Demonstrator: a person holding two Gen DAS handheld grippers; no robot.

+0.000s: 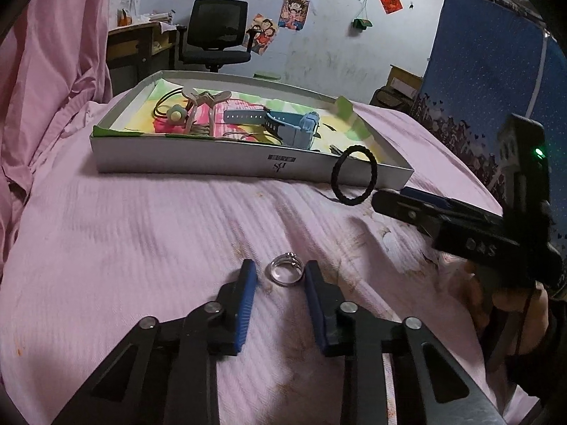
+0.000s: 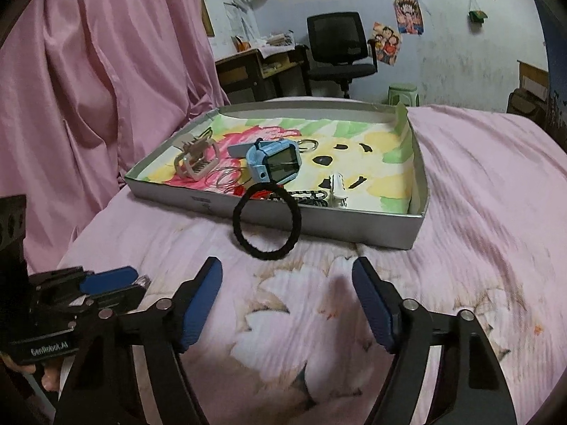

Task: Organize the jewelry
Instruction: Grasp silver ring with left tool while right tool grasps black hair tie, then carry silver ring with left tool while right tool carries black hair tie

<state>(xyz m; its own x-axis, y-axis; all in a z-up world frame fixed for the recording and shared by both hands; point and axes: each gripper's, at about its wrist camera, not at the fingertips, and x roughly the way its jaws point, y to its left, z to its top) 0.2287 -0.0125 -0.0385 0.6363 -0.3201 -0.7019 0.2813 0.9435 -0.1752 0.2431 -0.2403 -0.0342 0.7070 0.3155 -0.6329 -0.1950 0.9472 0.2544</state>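
A silver ring (image 1: pixel 285 272) lies on the pink bedspread between the blue pads of my left gripper (image 1: pixel 280 272). Narrow gaps show on both sides of it, so the jaws stand open around it. In the right wrist view the left gripper (image 2: pixel 136 285) is at the lower left, and the ring (image 2: pixel 143 279) glints at its tips. A black hair tie (image 2: pixel 269 255) stands on edge, leaning against the front wall of the grey box (image 2: pixel 336 226). My right gripper (image 2: pixel 287 279) is open just short of the hair tie (image 1: pixel 351 203), with nothing between its fingers.
The box (image 1: pixel 212 163) holds a blue watch (image 2: pixel 276 163), a beige hair claw (image 2: pixel 195 159), thin hoops, a white clip (image 2: pixel 338 186) and a flower hair tie (image 1: pixel 175 115). A pink curtain (image 2: pixel 88 88) hangs on the left. A desk and office chair (image 2: pixel 336 46) stand beyond the bed.
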